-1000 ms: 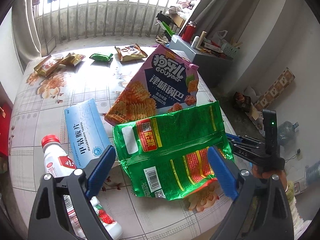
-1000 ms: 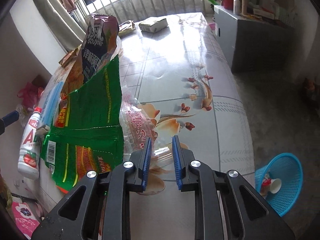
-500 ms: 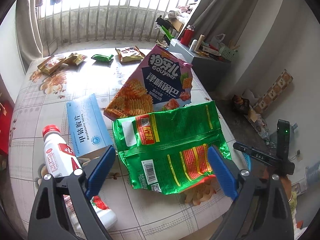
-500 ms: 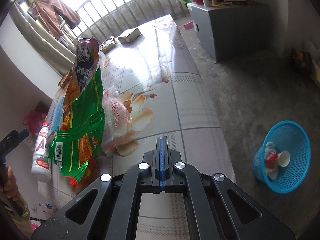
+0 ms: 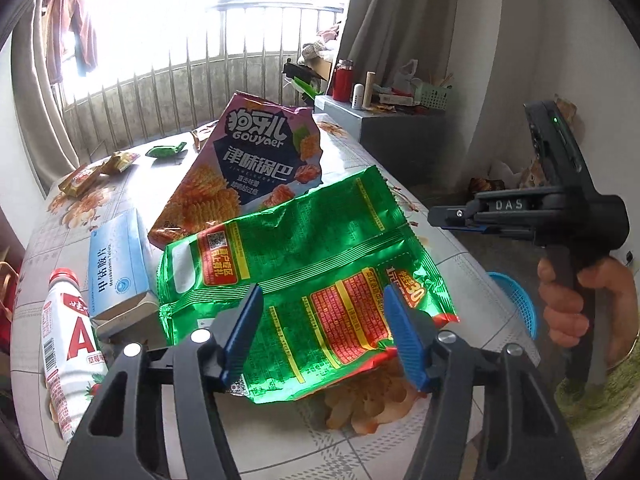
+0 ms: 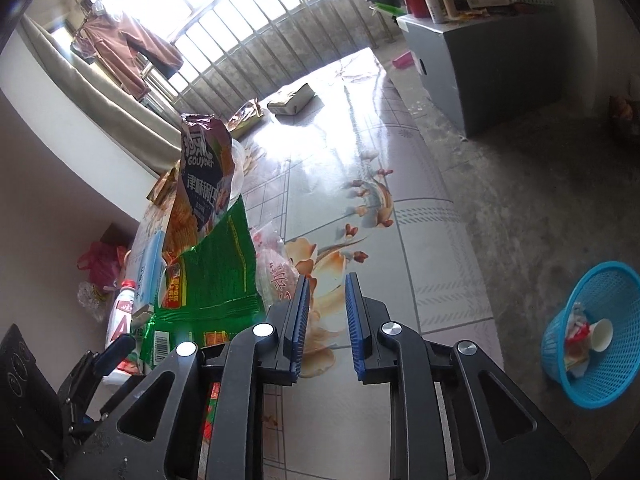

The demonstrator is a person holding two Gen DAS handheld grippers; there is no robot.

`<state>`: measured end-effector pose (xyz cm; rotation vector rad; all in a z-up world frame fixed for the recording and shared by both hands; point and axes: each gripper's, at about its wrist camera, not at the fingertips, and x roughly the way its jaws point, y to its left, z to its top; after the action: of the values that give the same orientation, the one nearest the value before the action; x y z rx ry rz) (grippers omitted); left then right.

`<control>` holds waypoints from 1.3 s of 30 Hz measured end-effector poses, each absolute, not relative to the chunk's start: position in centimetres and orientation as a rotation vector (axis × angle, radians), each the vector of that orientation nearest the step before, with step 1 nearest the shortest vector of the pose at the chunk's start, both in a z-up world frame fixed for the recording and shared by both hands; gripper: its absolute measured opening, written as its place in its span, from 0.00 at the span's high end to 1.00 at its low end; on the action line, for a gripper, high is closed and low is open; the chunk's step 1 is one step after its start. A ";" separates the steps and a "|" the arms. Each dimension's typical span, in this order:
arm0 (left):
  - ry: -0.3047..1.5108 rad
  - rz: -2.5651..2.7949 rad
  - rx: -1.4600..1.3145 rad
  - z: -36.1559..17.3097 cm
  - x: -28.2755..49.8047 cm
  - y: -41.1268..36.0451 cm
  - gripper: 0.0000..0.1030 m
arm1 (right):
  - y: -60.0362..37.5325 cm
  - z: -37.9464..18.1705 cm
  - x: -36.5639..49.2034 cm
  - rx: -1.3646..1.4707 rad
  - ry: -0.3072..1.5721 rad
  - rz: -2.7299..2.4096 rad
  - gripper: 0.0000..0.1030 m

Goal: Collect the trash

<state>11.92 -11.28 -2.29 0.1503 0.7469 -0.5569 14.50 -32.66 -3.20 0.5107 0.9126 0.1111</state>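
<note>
Black plastic tongs (image 5: 324, 332), blue ribbed pads (image 5: 404, 332), silver screws, white "DAS" lettering, green indicator light

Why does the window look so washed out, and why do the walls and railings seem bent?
Left wrist view: daylight overexposes the window to plain white, and the green bag glints with foil glare. Right wrist view: the table reflects that light as a bright sheen. Both views: the fisheye lens curves straight lines and darkens the corners.

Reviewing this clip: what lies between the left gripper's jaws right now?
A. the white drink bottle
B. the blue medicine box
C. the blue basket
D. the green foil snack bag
D: in the left wrist view the green foil snack bag spreads between the closing jaws of the left gripper.
</note>
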 end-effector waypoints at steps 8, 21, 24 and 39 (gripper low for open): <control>0.712 -0.705 0.219 -4.4 8.7 -11.8 0.45 | -32.0 -3.9 15.1 0.635 0.925 0.225 0.73; 0.644 -0.696 0.204 -4.8 7.5 -9.7 0.45 | -33.6 -3.6 12.7 0.876 0.887 0.338 0.56; 0.647 -0.668 0.162 -4.5 8.0 -8.9 0.45 | -32.8 -3.7 11.7 0.913 0.892 0.356 0.56; 0.716 -0.625 0.115 -5.2 8.8 -7.9 0.54 | -29.0 -7.2 12.0 0.971 1.043 0.345 0.78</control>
<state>8.82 -7.89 -5.16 0.1154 0.7159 -0.6247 12.02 -29.00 -7.22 0.9713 1.0428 0.3446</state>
